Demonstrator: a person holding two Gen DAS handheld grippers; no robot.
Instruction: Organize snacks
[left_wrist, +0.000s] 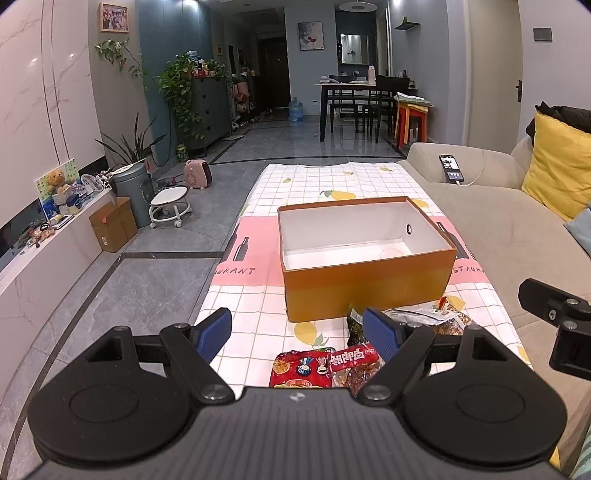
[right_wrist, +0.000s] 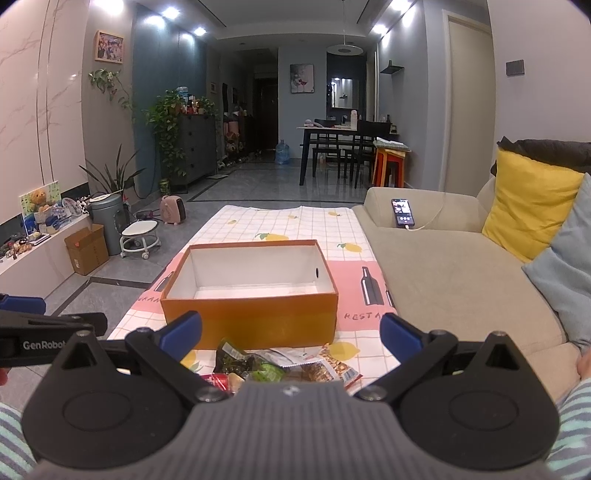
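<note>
An open orange box (left_wrist: 369, 284) with a white, bare inside stands on the checked tablecloth (left_wrist: 258, 317); it also shows in the right wrist view (right_wrist: 251, 314). Several snack packets lie in a heap just in front of it: a red packet (left_wrist: 301, 371), a red-labelled clear packet (left_wrist: 356, 363), a dark green packet (right_wrist: 232, 360) and a peanut packet (right_wrist: 330, 367). My left gripper (left_wrist: 297, 334) is open and empty above the packets. My right gripper (right_wrist: 291, 338) is open and empty above the same heap, and its body shows at the right of the left wrist view (left_wrist: 557, 325).
A beige sofa (right_wrist: 443, 266) runs along the table's right side, with a phone (right_wrist: 402, 212) on its arm and a yellow cushion (right_wrist: 528, 206). Floor to the left holds a cardboard box (left_wrist: 112, 223), a bin (left_wrist: 131, 188) and a small stool (left_wrist: 170, 206).
</note>
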